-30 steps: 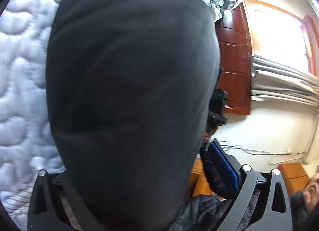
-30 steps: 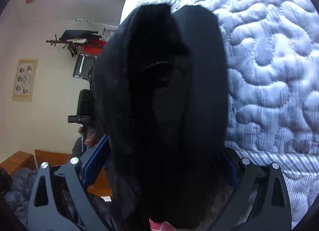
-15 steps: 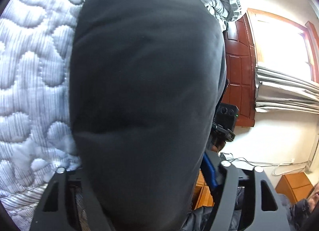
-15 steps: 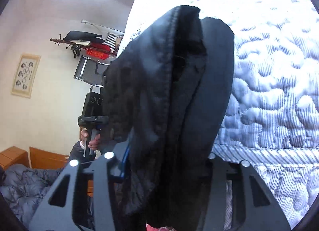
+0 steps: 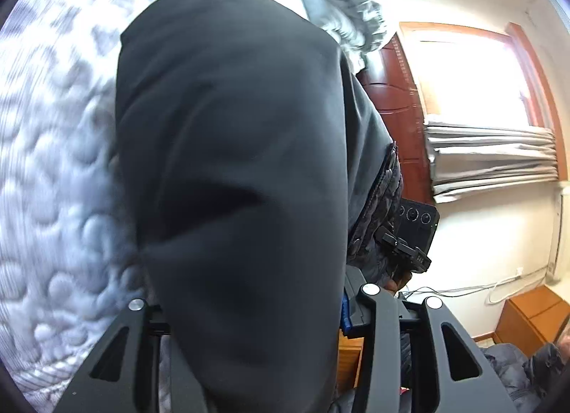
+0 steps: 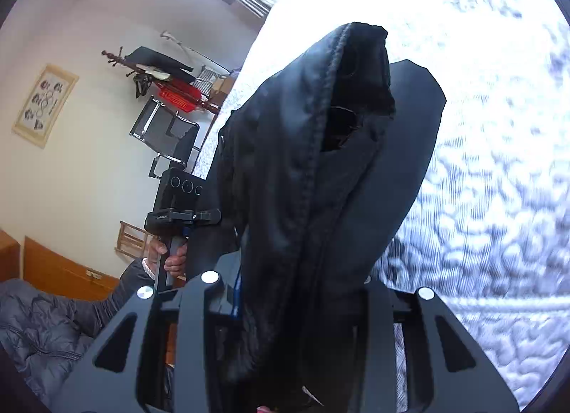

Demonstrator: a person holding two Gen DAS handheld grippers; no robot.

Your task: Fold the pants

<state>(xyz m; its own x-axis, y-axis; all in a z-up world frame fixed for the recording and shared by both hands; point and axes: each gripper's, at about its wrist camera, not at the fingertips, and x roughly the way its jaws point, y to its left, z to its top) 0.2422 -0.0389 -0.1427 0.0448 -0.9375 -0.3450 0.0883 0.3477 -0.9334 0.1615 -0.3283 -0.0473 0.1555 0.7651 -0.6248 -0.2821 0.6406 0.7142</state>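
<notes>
Progress: early to middle stage, as a judgement. The pants point(image 5: 242, 178) are bunched and lifted off the quilt point(image 5: 53, 171); no flat, finished fold shows, so laying down and smoothing remain.

Left gripper point(image 5: 249, 309): jaws closing, with dark cloth filling the gap between them and rising through the centre of the frame. The pads appear to press the cloth (contact itself is hidden by fabric).

Right gripper point(image 6: 302, 292): jaws closing on the pants point(image 6: 320, 181), which stand up from lower centre to upper centre, a stitched seam facing the lens. The quilt point(image 6: 498, 199) lies at the right.
</notes>
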